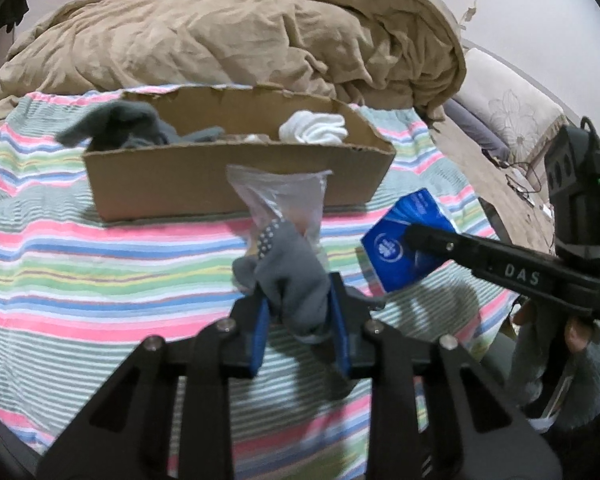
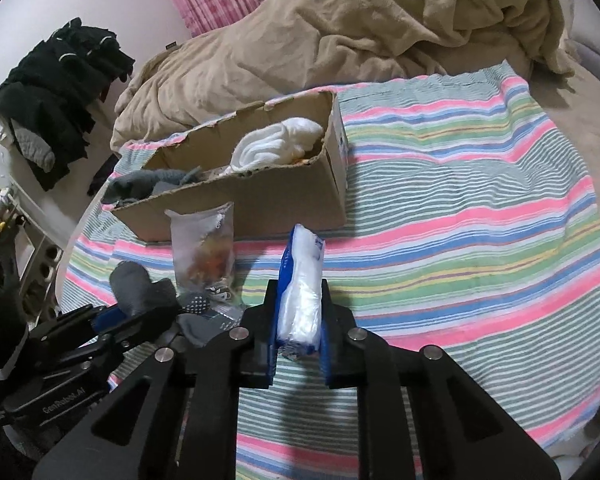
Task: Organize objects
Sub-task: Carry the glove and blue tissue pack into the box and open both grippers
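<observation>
Above the striped blanket, right jaws clamp an upright tissue pack; left jaws pinch a grey sock.

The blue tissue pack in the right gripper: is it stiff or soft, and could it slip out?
The blue tissue pack probably is soft: its wrapper looks creased between the pads of the right gripper. It seems light, since it stands upright from one end. The glossy film may be slippery, so it could slide if swung fast.

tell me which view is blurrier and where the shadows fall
Left wrist view: motion-smeared, the cardboard box and clear plastic bag soft-edged; the right tongs cast a dark shadow on the striped blanket. Right wrist view: sharper, strong fisheye bending at the edges.
</observation>
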Motion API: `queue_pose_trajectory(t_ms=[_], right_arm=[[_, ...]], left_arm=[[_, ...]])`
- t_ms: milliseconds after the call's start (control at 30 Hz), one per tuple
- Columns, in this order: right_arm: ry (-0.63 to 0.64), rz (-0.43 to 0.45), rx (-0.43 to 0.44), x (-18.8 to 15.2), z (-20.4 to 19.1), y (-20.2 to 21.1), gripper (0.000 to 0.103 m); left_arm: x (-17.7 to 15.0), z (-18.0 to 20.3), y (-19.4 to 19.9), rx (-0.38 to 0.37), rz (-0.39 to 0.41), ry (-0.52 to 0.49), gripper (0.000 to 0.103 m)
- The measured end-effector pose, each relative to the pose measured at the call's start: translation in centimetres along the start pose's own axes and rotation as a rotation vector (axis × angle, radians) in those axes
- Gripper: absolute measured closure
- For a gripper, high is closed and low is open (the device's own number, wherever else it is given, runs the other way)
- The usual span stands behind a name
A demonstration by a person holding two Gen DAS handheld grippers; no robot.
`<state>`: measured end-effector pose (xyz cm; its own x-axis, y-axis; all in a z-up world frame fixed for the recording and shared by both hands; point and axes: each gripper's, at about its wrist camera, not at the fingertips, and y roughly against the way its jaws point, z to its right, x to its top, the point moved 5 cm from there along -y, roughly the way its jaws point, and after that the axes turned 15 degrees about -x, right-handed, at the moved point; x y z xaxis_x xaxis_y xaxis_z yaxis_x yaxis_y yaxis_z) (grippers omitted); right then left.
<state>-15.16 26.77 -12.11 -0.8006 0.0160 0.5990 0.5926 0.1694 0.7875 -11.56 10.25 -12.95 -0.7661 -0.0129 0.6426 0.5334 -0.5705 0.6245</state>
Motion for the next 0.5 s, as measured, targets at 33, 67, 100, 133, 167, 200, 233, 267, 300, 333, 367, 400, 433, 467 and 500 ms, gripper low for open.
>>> queue_pose_trajectory(t_ms=[33, 67, 100, 133, 167, 200, 233, 267, 300, 333, 367, 400, 433, 467, 500], right_arm=[[0.001, 0.004, -0.001, 0.1, 0.0, 0.2, 0.086], [0.001, 0.009, -0.001, 0.2, -0.1, 0.4, 0.086], [0.000, 0.014, -0.002, 0.3, -0.1, 0.7, 0.086], [0.000, 0.020, -0.001, 0.5, -0.2, 1.0, 0.086], [-0.001, 0.029, 0.001, 0.7, -0.3, 1.3, 0.086], [-0.001, 0.036, 0.002, 0.9, -0.3, 1.6, 0.086], [0.000, 0.042, 0.004, 1.1, -0.4, 1.9, 0.086], [0.003, 0.048, 0.005, 1.3, -0.5, 2.2, 0.086], [0.005, 0.056, 0.007, 1.6, -0.6, 2.6, 0.086], [0.006, 0.064, 0.009, 1.8, -0.7, 2.9, 0.086], [0.008, 0.074, 0.011, 2.0, -0.8, 3.3, 0.086], [0.010, 0.085, 0.012, 2.3, -1.0, 3.7, 0.086], [0.010, 0.092, 0.013, 2.6, -1.1, 4.0, 0.086], [0.012, 0.101, 0.016, 2.8, -1.3, 4.3, 0.086], [0.015, 0.110, 0.017, 3.2, -1.4, 4.6, 0.086]], left_arm=[[0.1, 0.0, 0.5, 0.001, 0.009, 0.001, 0.075], [0.3, -0.1, 1.0, 0.003, 0.017, 0.001, 0.075], [0.5, -0.1, 1.4, 0.003, 0.024, 0.002, 0.075], [0.7, -0.1, 1.9, 0.003, 0.032, 0.004, 0.075], [1.0, -0.2, 2.3, 0.003, 0.041, 0.004, 0.075], [1.3, -0.2, 2.8, 0.004, 0.050, 0.003, 0.075], [1.5, -0.3, 3.3, 0.005, 0.059, 0.001, 0.075], [1.8, -0.3, 3.7, 0.007, 0.068, -0.002, 0.075], [2.1, -0.4, 4.1, 0.007, 0.075, -0.002, 0.075], [2.4, -0.4, 4.4, 0.006, 0.080, -0.003, 0.075], [2.6, -0.5, 4.9, 0.005, 0.087, -0.004, 0.075], [3.0, -0.6, 5.3, 0.006, 0.095, -0.006, 0.075], [3.3, -0.6, 5.8, 0.005, 0.104, -0.009, 0.075], [3.6, -0.6, 6.1, 0.006, 0.112, -0.011, 0.075], [3.9, -0.7, 6.5, 0.007, 0.121, -0.012, 0.075]])
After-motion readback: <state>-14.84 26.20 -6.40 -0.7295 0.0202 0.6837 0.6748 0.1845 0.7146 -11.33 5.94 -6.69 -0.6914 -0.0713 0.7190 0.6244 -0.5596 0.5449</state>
